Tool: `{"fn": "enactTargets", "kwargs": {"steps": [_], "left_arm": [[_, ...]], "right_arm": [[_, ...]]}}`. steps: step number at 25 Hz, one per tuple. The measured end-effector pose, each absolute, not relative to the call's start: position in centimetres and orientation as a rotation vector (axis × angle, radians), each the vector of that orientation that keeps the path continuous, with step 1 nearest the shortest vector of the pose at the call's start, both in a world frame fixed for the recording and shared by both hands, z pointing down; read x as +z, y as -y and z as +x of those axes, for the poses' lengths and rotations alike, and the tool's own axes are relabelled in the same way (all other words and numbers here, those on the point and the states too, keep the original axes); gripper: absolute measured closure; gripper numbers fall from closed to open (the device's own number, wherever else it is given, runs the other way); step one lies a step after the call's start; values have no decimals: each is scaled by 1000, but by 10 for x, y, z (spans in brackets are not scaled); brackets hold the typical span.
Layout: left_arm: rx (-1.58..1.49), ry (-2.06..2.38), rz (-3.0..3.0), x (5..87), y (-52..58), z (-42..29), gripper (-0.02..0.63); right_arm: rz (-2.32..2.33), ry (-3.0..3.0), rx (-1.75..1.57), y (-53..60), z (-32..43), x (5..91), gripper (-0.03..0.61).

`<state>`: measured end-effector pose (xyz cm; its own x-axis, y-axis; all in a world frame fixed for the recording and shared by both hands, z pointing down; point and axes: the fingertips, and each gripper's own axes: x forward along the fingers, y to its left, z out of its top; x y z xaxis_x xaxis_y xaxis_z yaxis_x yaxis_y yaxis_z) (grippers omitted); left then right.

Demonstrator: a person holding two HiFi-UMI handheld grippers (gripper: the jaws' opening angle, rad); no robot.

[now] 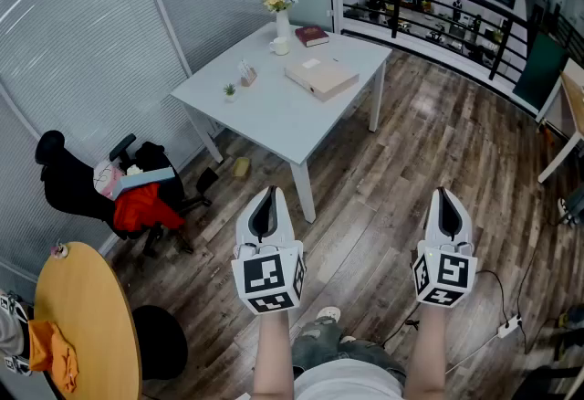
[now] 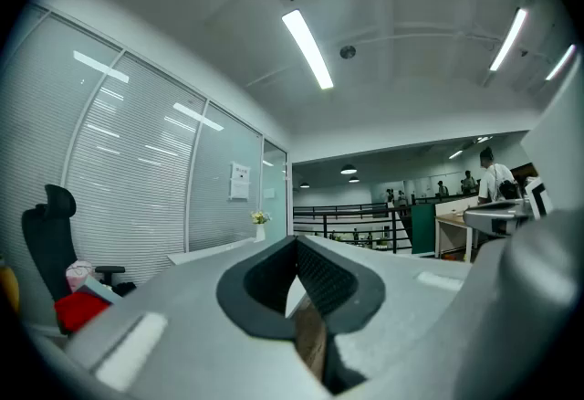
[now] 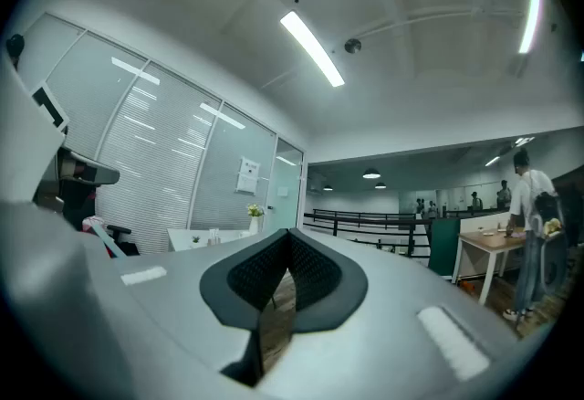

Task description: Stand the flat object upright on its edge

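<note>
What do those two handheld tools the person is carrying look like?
The left tool and right tool are matching white tapered shells lined with dark textured pads. Each carries a cube printed with black-and-white square markers. The forearms are bare, without sleeves.

Open wood floor [image 1: 401,165] lies between me and the white table [image 1: 274,120]. The table's near corner and near half are bare, so I have room to reach in there. At its far corner stand a vase [image 1: 282,24], a cup [image 1: 280,46] and a red book [image 1: 311,36]. A small plant [image 1: 229,90] sits by the left edge. The tan box [image 1: 321,76] has free room all round. A loaded office chair [image 1: 68,179] crowds the floor to the left.
</note>
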<state>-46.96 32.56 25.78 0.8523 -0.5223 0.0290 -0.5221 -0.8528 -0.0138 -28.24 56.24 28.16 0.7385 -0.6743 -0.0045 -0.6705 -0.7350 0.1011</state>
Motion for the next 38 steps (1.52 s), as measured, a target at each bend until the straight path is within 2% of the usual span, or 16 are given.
{"fn": "enactTargets", "kwargs": {"steps": [21,25,31,36,38], "left_arm": [[-83,-856,-3043,272,-301,-463,604],[-83,-845,-3056,273,-283,-453,546],[-74,-850,-3062,276,-250,-437,366],[-83,-835,-3072,280,-227,-427,344],[-89,-832,-3081,283,-221,-423,343]], "right_arm": [[2841,1101,-11,-543,-276,297,558],[2844,1140,-22,-524,-268,295,467],[2831,1193,-31,-491,-258,294,303],[2824,1219,12,-468,-256,301,196],[2813,1222,21,-462,-254,303,185]]}}
